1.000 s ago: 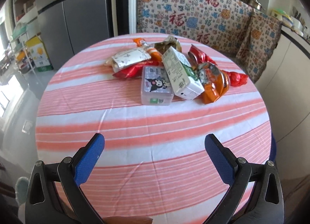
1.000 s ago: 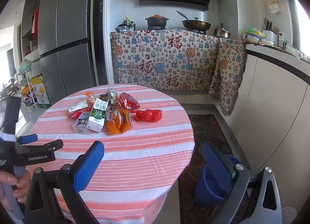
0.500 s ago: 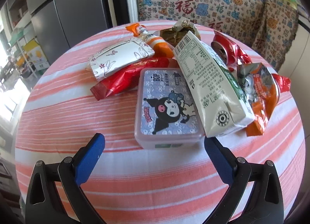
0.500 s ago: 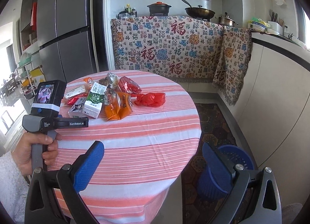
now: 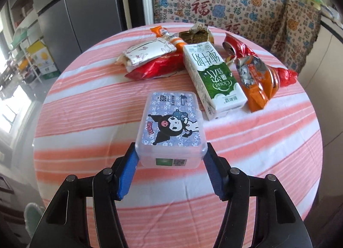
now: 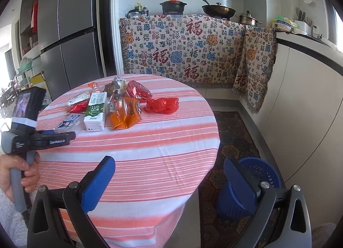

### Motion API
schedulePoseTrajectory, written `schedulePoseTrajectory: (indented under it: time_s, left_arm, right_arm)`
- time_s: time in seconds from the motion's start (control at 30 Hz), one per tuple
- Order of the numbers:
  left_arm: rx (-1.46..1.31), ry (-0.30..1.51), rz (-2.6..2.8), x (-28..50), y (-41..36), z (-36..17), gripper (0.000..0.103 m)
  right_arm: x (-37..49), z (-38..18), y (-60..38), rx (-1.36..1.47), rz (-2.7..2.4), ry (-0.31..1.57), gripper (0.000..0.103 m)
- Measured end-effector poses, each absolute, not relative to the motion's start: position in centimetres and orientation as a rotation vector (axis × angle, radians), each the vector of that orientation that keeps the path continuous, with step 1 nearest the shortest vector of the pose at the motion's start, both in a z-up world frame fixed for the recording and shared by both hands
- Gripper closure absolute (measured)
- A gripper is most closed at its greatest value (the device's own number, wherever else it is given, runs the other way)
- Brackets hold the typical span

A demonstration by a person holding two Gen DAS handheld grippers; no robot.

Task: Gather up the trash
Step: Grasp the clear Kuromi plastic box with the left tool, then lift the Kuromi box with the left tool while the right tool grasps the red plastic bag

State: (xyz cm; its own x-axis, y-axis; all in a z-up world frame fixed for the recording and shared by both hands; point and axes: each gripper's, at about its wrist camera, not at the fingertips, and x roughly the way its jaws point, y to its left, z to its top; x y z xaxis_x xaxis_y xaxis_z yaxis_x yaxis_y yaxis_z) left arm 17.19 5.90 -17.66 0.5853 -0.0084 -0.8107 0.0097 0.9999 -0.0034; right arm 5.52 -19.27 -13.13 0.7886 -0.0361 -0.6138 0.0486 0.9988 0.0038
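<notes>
The plastic box [image 5: 171, 128], near the table's [image 5: 278, 162] front edge, sits pinched at its near corners by the left gripper [image 5: 170, 168], whose jaws have just been closing, and could slip out when lifted toward the blue bin [image 6: 261, 175].

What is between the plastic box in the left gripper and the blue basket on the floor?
The plastic box, clamped in the left gripper, has the striped table to cross; the blue basket sits past its right edge. Nothing else blocks it.
</notes>
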Motion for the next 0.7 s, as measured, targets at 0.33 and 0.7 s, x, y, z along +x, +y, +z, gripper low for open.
schedulePoseTrajectory:
  time_s: [0.33,0.7]
  left_arm:
    - [-0.031,0.887,0.003,16.4,7.3,-17.8,0.023]
    - [-0.036,0.891,-0.017,18.1,7.7,-18.5,0.019]
  right_arm:
    - [7.7,-16.2,-19.8,0.036,-0.018,0.748,0.0]
    - [14.6,-17.8,-21.1,0.026,0.063,0.823,0.0]
